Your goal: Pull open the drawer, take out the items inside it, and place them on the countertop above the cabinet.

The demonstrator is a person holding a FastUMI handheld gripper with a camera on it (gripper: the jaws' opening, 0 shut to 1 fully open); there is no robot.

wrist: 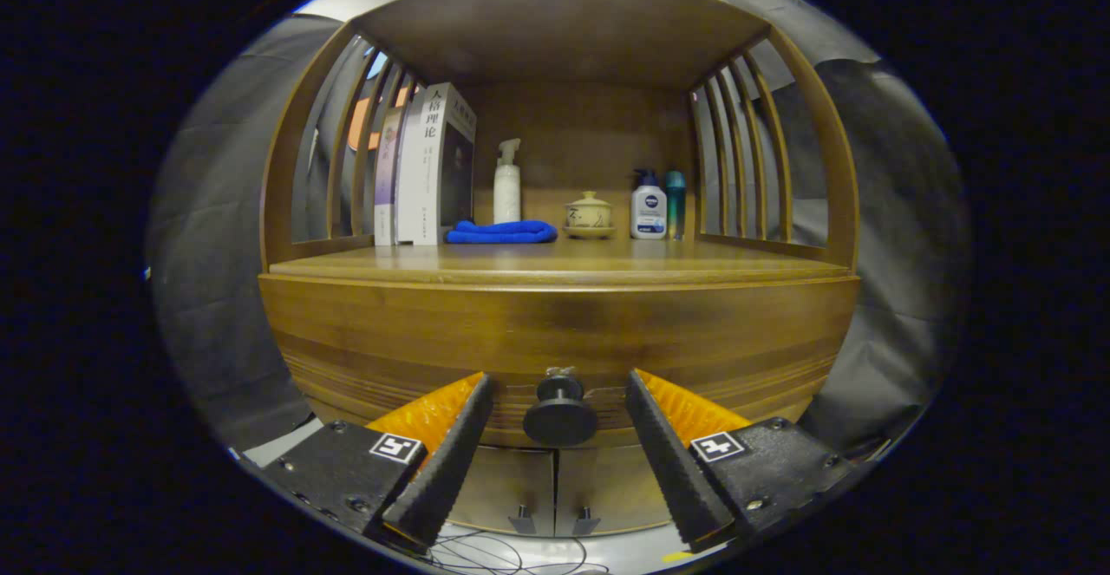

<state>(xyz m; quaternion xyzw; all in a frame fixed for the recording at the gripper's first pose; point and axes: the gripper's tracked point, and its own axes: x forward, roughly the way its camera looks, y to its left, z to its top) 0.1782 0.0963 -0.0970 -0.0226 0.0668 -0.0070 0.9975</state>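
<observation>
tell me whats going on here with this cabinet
A person is holding a gripper up to a wooden cabinet's drawer. The drawer looks closed, and its round knob sits between the open fingers, which are not pressing on it. On the countertop above stand some books, a folded blue cloth, a white pump bottle, a small lidded cup and two more bottles. Nothing has come out of the drawer yet.

The hand-held gripper (559, 384) has ridged fingers, screwed mounts and square marker tags.
</observation>
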